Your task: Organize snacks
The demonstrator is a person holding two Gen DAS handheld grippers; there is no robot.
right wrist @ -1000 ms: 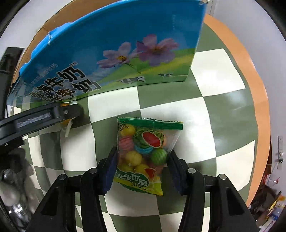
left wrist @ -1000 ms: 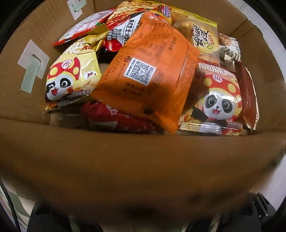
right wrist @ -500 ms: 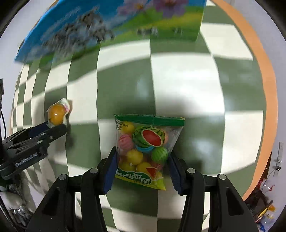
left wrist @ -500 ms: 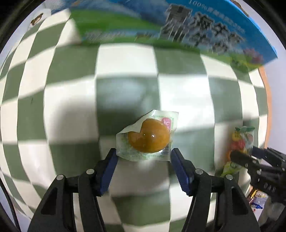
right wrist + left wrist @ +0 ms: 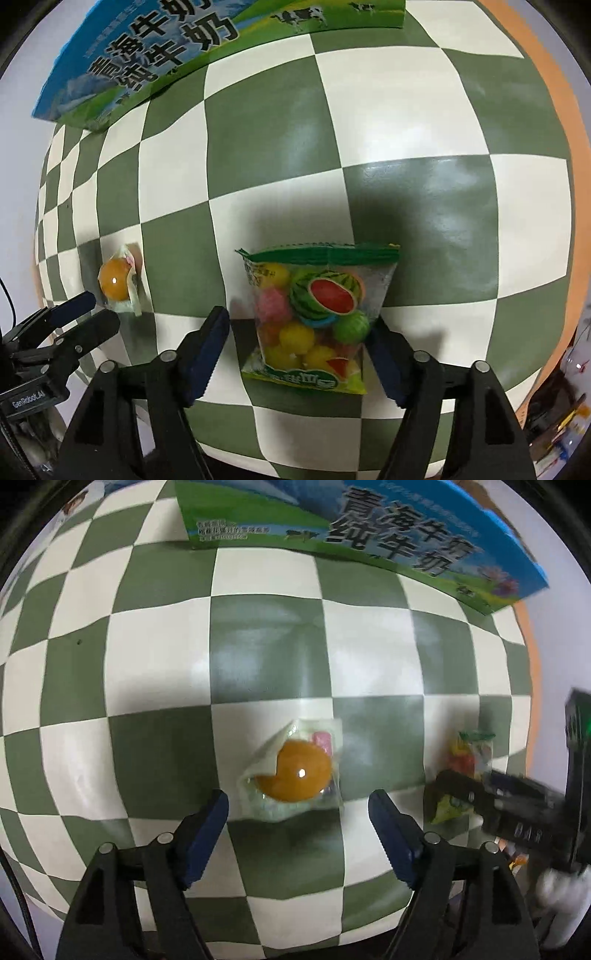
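A clear packet with an orange ball-shaped snack (image 5: 295,775) lies on the green-and-white checked tablecloth (image 5: 155,664), just ahead of my left gripper (image 5: 301,812). That gripper's jaws are opening and neither pad touches the packet. A bag of fruit-shaped candies (image 5: 317,317) lies flat between the blue pads of my right gripper (image 5: 299,336), whose jaws are also opening, with a gap on the left side. The left wrist view shows the right gripper (image 5: 450,786) and the candy bag (image 5: 469,760) at the right. The right wrist view shows the left gripper (image 5: 99,308) by the orange snack packet (image 5: 116,282).
A blue-and-green milk carton box (image 5: 369,528) stands at the far side of the cloth and also appears in the right wrist view (image 5: 166,48). The orange table rim (image 5: 554,110) runs along the right. Clutter lies beyond that edge, low at the right.
The left wrist view swung from inside the snack-filled box to the cloth, and its jaws spread from the orange packet. The right gripper sank with the candy bag and widened off it.
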